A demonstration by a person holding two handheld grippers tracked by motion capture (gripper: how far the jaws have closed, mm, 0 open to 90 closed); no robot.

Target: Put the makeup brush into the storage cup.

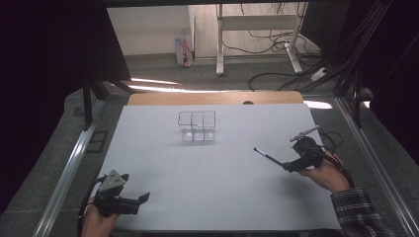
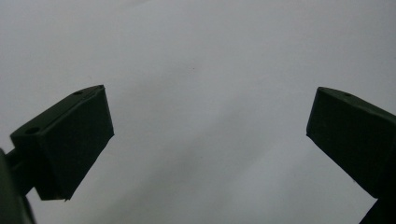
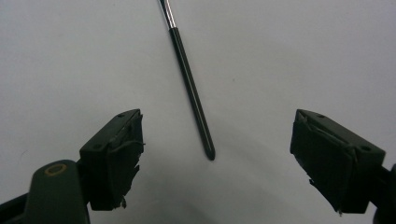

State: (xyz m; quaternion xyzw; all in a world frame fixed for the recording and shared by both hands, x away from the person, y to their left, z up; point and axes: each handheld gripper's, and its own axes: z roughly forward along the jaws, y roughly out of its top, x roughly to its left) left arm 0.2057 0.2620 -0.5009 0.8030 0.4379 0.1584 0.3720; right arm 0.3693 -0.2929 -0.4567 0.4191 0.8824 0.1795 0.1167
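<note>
A thin black pen [image 1: 268, 157] with a silver section lies flat on the white table [image 1: 212, 197], right of the middle. My right gripper [image 1: 286, 167] sits just behind the pen's near end, held by a hand in a plaid sleeve. In the right gripper view the pen [image 3: 189, 84] runs away from me, and its dark tip lies between the wide-apart jaws of my right gripper [image 3: 215, 140], touching neither pad. My left gripper [image 1: 144, 197] rests at the table's front left corner. It is open in the left gripper view [image 2: 210, 126], with bare tabletop between its jaws.
A clear plastic box [image 1: 197, 126] with several compartments stands at the middle back of the table. A wooden board edge [image 1: 212, 98] runs along the far side. Metal frame rails [image 1: 69, 168] flank the table. Cables and a desk frame lie on the floor beyond.
</note>
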